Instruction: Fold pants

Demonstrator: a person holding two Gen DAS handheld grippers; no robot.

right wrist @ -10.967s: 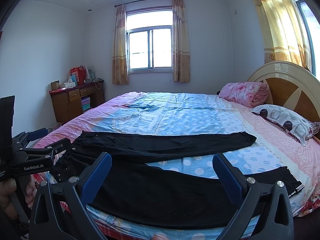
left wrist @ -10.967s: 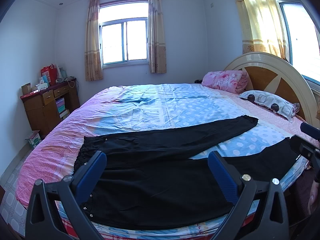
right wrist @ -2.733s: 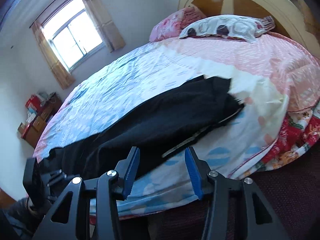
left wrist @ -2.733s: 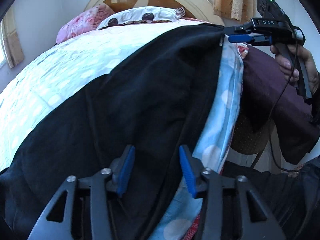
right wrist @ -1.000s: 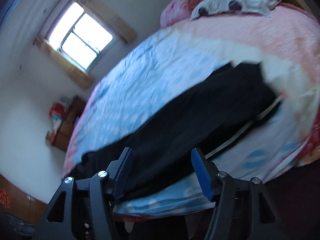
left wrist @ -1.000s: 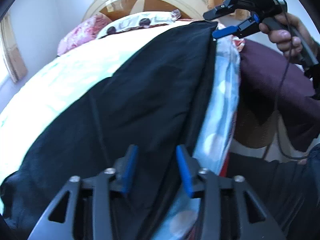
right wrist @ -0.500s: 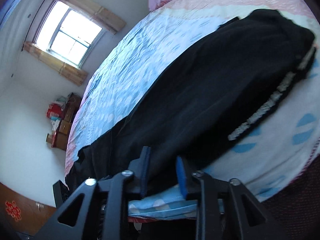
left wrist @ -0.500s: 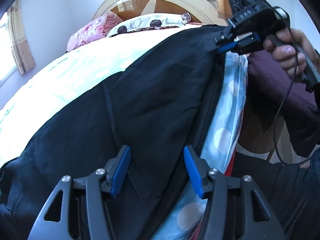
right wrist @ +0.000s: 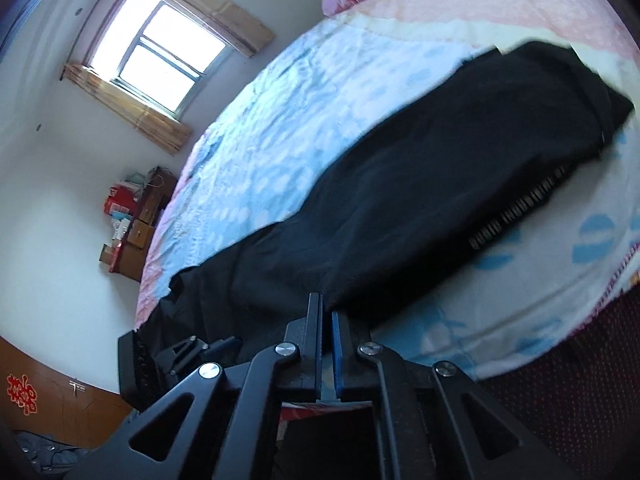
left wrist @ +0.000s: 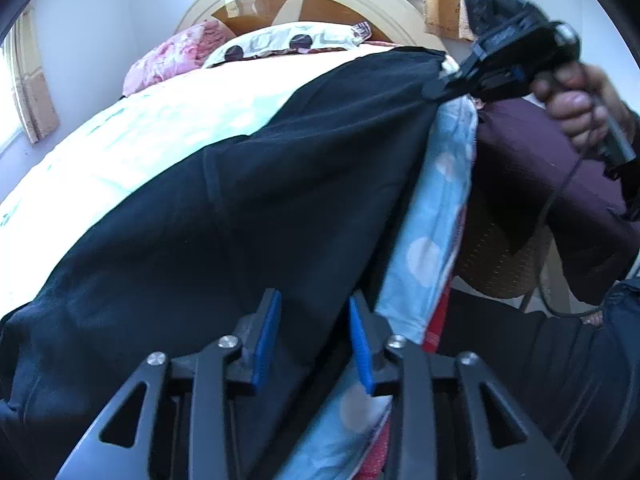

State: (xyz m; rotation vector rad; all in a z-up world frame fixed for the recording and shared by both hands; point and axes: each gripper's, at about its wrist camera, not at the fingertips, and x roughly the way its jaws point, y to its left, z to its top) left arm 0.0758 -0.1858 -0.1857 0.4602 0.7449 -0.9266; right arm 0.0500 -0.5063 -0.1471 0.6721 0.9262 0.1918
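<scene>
Both legs of the black pants [left wrist: 248,208] lie stacked lengthwise; crosswise folds remain, with the right gripper [right wrist: 326,320] clenched on the hem and the left gripper [left wrist: 314,330], just narrowing, straddling the near edge unpinched.

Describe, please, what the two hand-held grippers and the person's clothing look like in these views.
Each hand-held gripper is a black plastic frame with triangular cut-outs, silver screws and blue ribbed pads: the left and the right are built alike. In the left wrist view the right one has a pistol-style black handle, a small green light and a thin black cable. The person wears a dark maroon sleeve.
</scene>
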